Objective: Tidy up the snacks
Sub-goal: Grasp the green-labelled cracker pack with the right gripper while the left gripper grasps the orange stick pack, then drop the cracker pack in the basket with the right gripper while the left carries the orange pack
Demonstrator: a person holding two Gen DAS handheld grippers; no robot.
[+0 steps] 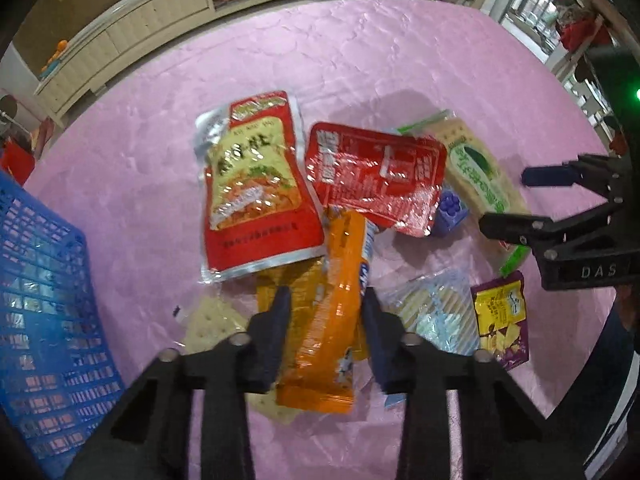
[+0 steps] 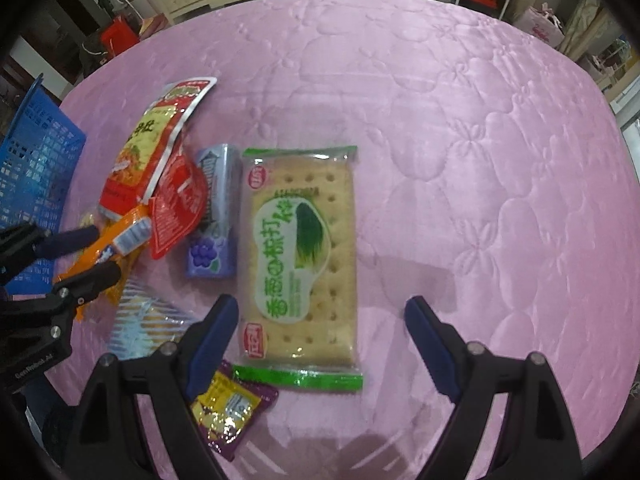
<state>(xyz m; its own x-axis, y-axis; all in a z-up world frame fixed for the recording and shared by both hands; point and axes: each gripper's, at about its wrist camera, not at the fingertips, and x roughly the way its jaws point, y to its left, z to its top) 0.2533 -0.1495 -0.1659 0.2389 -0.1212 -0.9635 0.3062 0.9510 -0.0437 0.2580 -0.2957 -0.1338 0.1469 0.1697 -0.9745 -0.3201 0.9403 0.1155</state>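
The orange snack packet lay at the near edge of the snack pile on the pink quilted tablecloth, its long axis running away from the camera. The left gripper straddled this packet, one dark pad on each long side; whether the pads actually pressed the wrapper could not be told, though the jaws stood narrow and close against it. Under the orange packet sat a flat orange-yellow pouch and a pale cracker pack. Beyond the orange packet lay the large red-and-yellow pouch, and to the right of that, a glossy red packet, partly overlapping a small purple grape box. Right of the orange packet was a clear blue-striped wrapper and a purple-yellow chip bag. Left of the orange packet stood the blue plastic basket, well apart from the pile.

The right gripper hovered over the green-labelled cracker pack, which lay farthest right of the orange packet, just beside the grape box. Its jaws were spread wide, the left pad at the pack's left edge, the right pad well clear over bare cloth; nothing was pinched. Cabinets lined the far wall.
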